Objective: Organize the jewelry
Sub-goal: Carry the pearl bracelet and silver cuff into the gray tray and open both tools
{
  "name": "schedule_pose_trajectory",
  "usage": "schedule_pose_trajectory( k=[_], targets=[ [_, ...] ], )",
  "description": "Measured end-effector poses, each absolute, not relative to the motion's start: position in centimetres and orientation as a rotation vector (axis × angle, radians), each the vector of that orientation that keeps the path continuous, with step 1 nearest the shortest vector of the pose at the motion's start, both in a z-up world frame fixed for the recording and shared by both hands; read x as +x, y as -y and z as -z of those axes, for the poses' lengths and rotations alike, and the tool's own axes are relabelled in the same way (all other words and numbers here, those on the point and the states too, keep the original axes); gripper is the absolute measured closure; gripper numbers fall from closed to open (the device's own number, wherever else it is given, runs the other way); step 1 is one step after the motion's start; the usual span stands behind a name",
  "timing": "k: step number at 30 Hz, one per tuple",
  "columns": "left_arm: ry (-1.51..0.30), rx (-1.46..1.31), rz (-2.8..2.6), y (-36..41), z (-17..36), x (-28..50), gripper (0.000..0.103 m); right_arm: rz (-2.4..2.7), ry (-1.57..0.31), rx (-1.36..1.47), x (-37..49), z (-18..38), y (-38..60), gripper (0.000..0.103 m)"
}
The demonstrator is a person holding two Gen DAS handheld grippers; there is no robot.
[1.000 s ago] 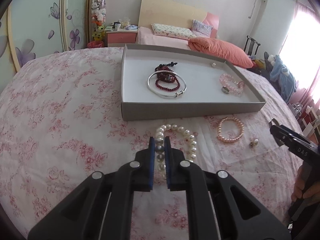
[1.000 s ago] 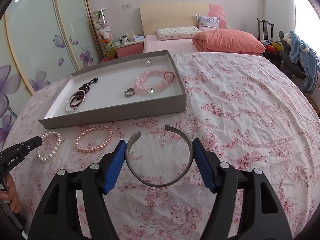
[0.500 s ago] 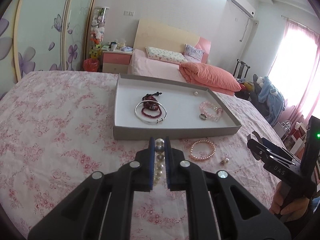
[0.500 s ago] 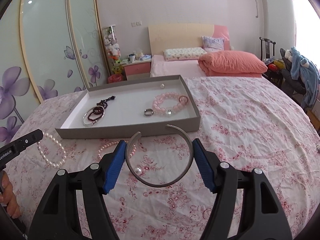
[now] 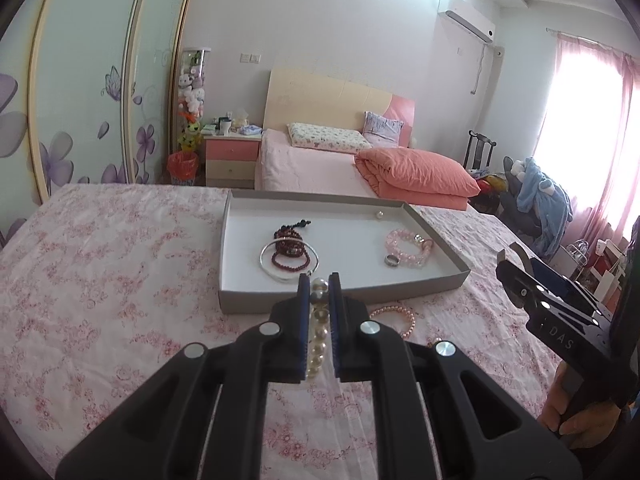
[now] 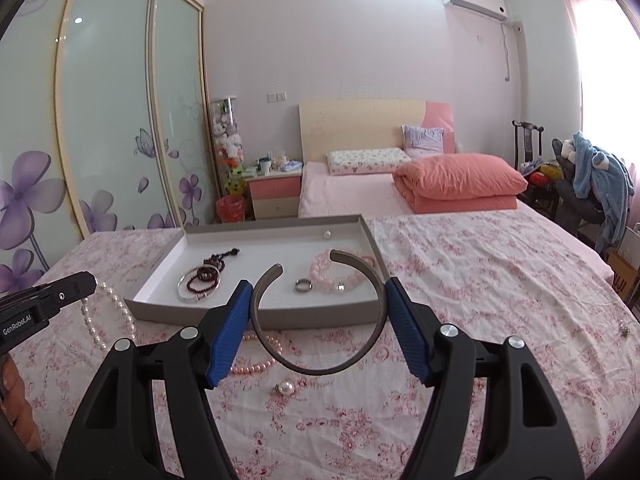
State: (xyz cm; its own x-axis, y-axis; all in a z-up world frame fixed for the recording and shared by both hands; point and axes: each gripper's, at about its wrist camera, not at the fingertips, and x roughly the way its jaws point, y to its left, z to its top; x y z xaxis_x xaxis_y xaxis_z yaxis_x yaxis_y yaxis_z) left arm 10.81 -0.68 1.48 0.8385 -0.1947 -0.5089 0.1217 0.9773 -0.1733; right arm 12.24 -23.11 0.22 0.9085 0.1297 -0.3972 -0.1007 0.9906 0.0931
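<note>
The left gripper has its fingers closed on a white pearl bracelet, whose beads run down between the blue pads and hang in a loop clear of the flowered bedspread. The right gripper holds a dark open bangle, its fingers spread wide and pressing on the bangle's two sides, the gap in the bangle turned toward the tray. Both pieces are held just in front of the tray's near wall.

On the bedspread in front of the tray lie a pink pearl bracelet and a single pearl earring. Well to the right of the tray sits another small earring.

Inside the tray, toward its left, a silver bangle rings a dark red bead bracelet, with a dark bead string just behind. Toward its right lie a ring, touching a pale pink bead bracelet. A lone pearl rests near the tray's far wall.
</note>
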Motion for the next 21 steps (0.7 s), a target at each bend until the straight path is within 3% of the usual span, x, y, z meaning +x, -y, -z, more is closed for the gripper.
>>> schedule_pose_trajectory(
  k=[21],
  targets=[
    [-0.428,-0.027,0.039,3.6,-5.4,15.5,0.093,-0.097,-0.213,0.047,15.9,-4.0,22.4,0.036]
  ],
)
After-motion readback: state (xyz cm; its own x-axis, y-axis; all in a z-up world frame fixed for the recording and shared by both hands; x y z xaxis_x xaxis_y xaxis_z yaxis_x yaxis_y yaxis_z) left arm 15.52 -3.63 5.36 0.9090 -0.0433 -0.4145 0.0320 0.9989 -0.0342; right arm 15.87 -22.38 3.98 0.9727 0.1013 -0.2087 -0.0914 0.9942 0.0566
